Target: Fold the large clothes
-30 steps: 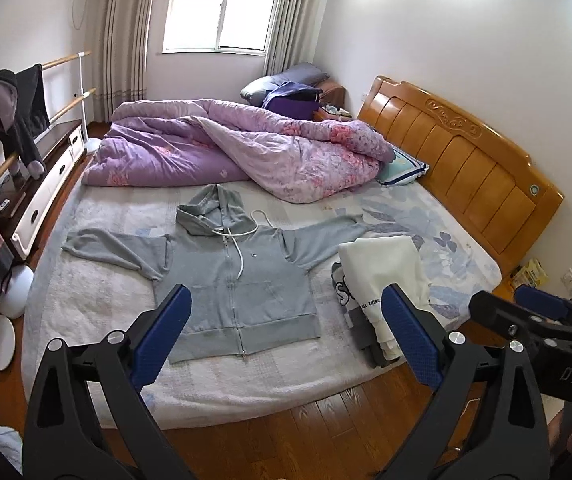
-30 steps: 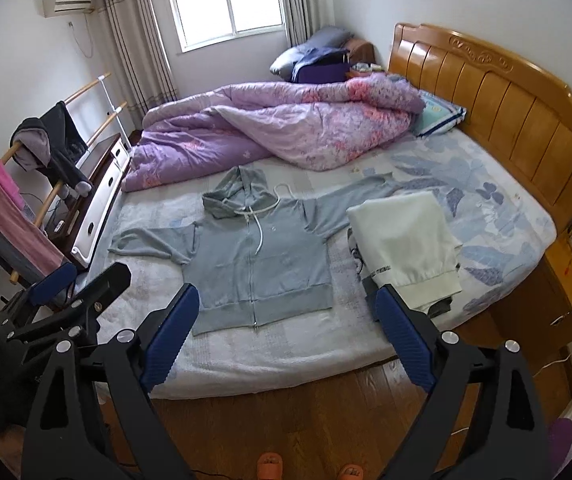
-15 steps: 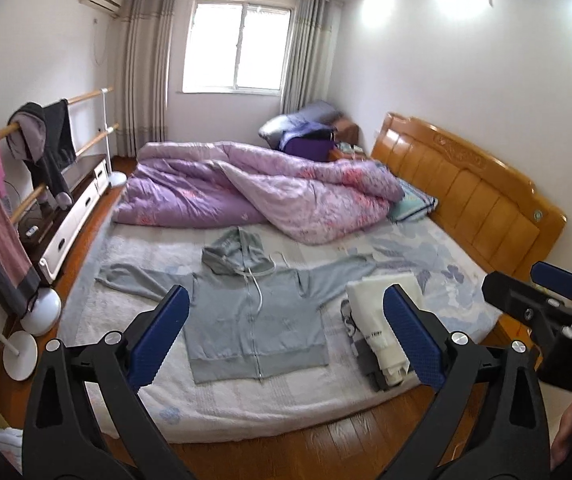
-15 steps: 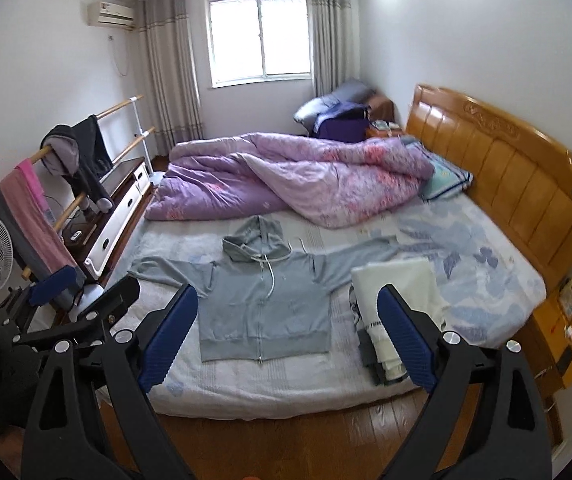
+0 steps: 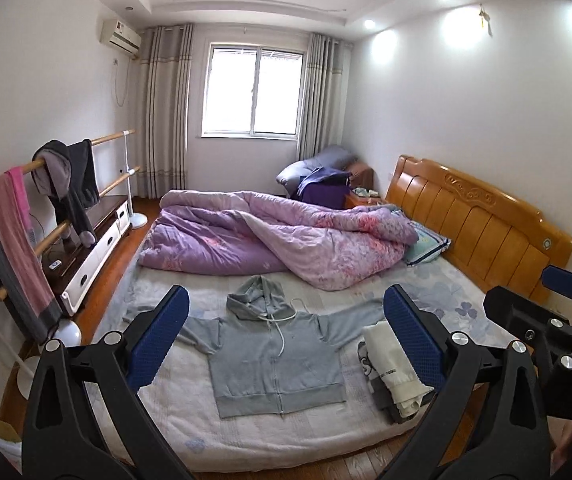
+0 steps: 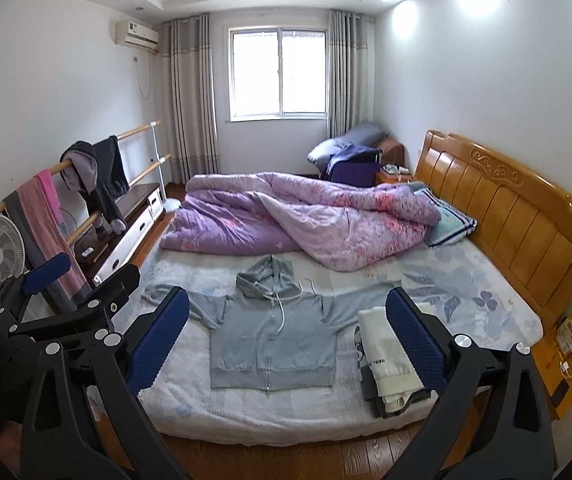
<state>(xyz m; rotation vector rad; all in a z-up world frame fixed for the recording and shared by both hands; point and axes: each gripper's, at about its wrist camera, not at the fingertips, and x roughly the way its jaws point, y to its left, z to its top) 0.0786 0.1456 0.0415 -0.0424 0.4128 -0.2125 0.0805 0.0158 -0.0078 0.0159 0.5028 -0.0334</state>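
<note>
1. Left wrist view: the left gripper [image 5: 284, 338] is filling the bottom of the frame, its two blue-padded black fingers [image 5: 158, 336] standing wide apart and gripping nothing. Between them, in the lower middle of the frame, the light grey zip-up hooded sweatshirt [image 5: 272, 360] is lying flat and face up on the pale floral bed sheet [image 5: 461, 308], sleeves spread to both sides and hood pointing toward the window [image 5: 254, 92] at upper centre. Just beside its sleeve, toward the lower right, a stack of folded cream and dark clothes [image 5: 391, 368] is sitting near the bed's edge. A crumpled purple floral quilt [image 5: 282, 240] is lying across the middle of the frame, well apart from the fingers. The right gripper [image 5: 565, 320] is showing at the right edge, but its opening cannot be told here.

2. Right wrist view: the right gripper [image 6: 287, 338] is likewise gaping wide at the bottom of the frame, with nothing between its blue pads [image 6: 415, 338]. The sweatshirt [image 6: 272, 346] is lying spread in the lower middle, the folded stack [image 6: 385, 364] just to its right. The orange wooden headboard [image 6: 501, 216] is running along the right side, and a wooden drying rack with hanging garments [image 6: 86, 184] is standing at the left, above the left gripper [image 6: 58, 288].
</note>
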